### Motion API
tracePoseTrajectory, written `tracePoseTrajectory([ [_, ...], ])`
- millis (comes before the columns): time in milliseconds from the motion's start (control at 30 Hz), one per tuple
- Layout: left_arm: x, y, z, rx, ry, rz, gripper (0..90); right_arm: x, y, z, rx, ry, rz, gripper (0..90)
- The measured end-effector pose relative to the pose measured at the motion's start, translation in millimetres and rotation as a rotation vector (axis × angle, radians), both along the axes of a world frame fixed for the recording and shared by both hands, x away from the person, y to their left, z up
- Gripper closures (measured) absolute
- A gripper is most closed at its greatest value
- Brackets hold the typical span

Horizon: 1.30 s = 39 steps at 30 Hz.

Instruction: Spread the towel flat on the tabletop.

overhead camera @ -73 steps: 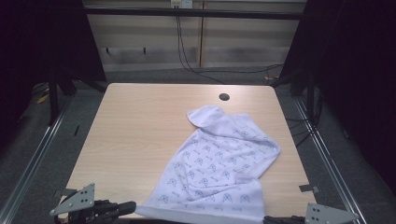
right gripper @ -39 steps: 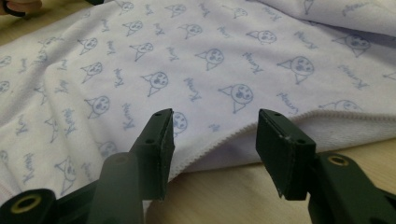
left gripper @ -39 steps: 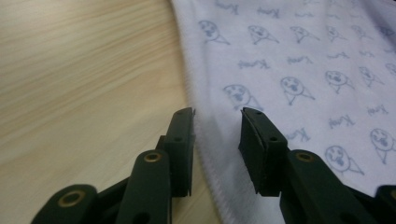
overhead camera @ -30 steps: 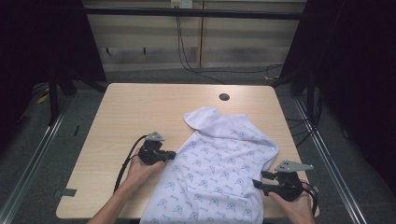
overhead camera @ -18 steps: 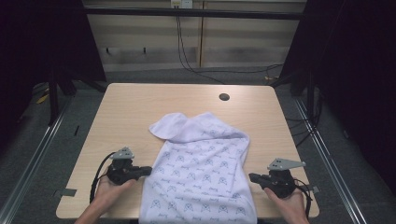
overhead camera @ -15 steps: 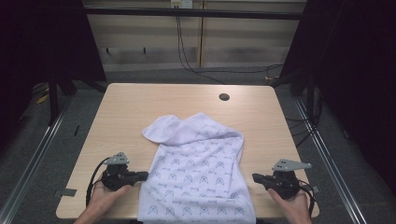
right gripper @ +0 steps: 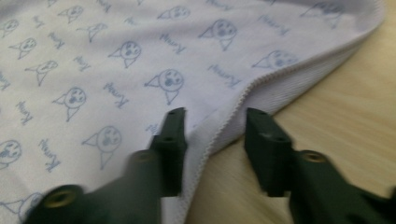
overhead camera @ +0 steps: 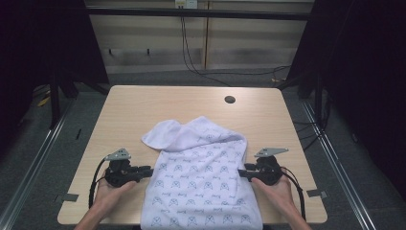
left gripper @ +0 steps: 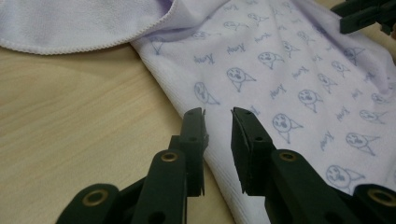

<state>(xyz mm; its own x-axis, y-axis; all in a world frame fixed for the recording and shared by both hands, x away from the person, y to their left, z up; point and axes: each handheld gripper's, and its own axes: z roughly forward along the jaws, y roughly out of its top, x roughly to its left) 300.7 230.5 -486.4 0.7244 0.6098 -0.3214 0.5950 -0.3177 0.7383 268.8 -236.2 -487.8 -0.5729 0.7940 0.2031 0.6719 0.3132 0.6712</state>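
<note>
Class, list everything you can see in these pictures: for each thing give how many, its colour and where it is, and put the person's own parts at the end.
towel: one, pale lilac with blue printed figures, on the near middle of the table, far corner folded over to the left, near end reaching the table's front edge.
table: one, light wood, centre of the high view.
round hole: one, dark, in the tabletop near the far edge, right of centre.
cables: a few, black, hanging down the wall behind the table.
left gripper: one, black, at the towel's left edge; jaws apart over the hem, having just been opening.
right gripper: one, black, at the towel's right edge; jaws apart astride the hem, having just been opening.
hands: two, holding the grippers, entering from the bottom.
</note>
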Motion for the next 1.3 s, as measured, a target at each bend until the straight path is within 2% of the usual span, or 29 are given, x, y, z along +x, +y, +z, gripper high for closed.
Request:
tracePoseTrajectory([
  [33,0.6,-0.4,0.5,-0.010,0.002,0.004,74.1,-1.3,0.8,0.1,-0.001,-0.003,-0.002,84.2],
  [67,1.4,0.1,1.2,-0.010,-0.002,0.004,74.0,-3.5,0.1,2.5,0.002,-0.016,0.000,88.3],
  [233,5.1,-4.3,1.3,-0.010,-0.004,0.011,74.0,-21.9,-22.2,22.5,0.020,-0.101,-0.050,89.0],
  [300,7.3,-10.6,0.5,0.007,-0.009,0.003,74.0,-29.4,-34.8,24.4,0.020,-0.106,-0.071,88.8],
  [367,10.3,-19.4,0.6,0.013,-0.011,-0.009,74.1,-35.3,-45.5,20.8,0.005,-0.088,-0.091,88.8],
  [433,15.8,-30.0,1.5,0.018,-0.029,-0.014,73.9,-38.8,-54.0,12.9,-0.016,-0.054,-0.100,87.6],
  [467,19.3,-36.0,1.1,0.003,-0.029,-0.016,74.0,-40.8,-56.9,8.8,-0.029,-0.042,-0.100,85.6],
  [533,26.5,-51.6,-0.1,0.021,-0.029,-0.036,74.5,-44.2,-59.3,2.6,-0.058,-0.006,-0.099,82.1],
  [600,33.6,-66.9,-3.9,0.036,-0.026,-0.050,74.8,-45.0,-60.1,3.4,-0.072,-0.015,-0.109,74.5],
  [633,36.3,-72.8,-5.0,0.079,-0.048,-0.040,74.9,-44.8,-61.1,6.6,-0.076,-0.041,-0.129,69.4],
  [667,39.9,-76.2,-6.5,0.066,-0.044,-0.043,74.6,-43.6,-62.9,10.9,-0.062,-0.067,-0.142,66.6],
  [767,47.3,-77.6,-8.0,0.035,-0.036,-0.033,72.5,-32.7,-62.2,22.8,0.015,-0.113,-0.116,64.4],
  [800,48.5,-77.3,-8.6,0.044,-0.040,-0.031,71.9,-26.3,-58.8,24.5,0.028,-0.127,-0.092,65.2],
  [900,52.6,-77.1,-14.7,0.079,-0.042,-0.019,70.5,-1.6,-38.3,21.8,0.045,-0.113,-0.030,63.7],
  [933,53.8,-77.9,-17.4,0.096,-0.048,-0.022,70.9,7.8,-29.2,18.8,0.039,-0.106,-0.011,62.2],
  [1033,52.2,-78.8,-17.0,0.138,-0.076,-0.034,83.5,34.7,-3.4,9.6,0.015,-0.089,0.027,59.4],
  [1133,48.2,-80.0,-16.3,0.155,-0.092,-0.053,86.3,53.7,17.1,1.8,-0.038,-0.100,0.052,55.7],
  [1200,46.4,-79.2,-16.4,0.150,-0.089,-0.056,86.5,61.0,25.3,-7.4,-0.095,-0.094,0.050,54.9],
  [1233,45.5,-77.8,-16.3,0.148,-0.081,-0.063,86.5,62.1,26.5,-11.7,-0.094,-0.078,0.059,55.0],
  [1267,43.9,-76.5,-16.4,0.144,-0.080,-0.069,86.5,59.1,27.2,-14.4,-0.110,-0.103,0.065,56.8],
  [1300,41.2,-75.2,-16.2,0.144,-0.079,-0.071,86.5,55.9,27.5,-13.4,-0.121,-0.102,0.073,60.8],
])
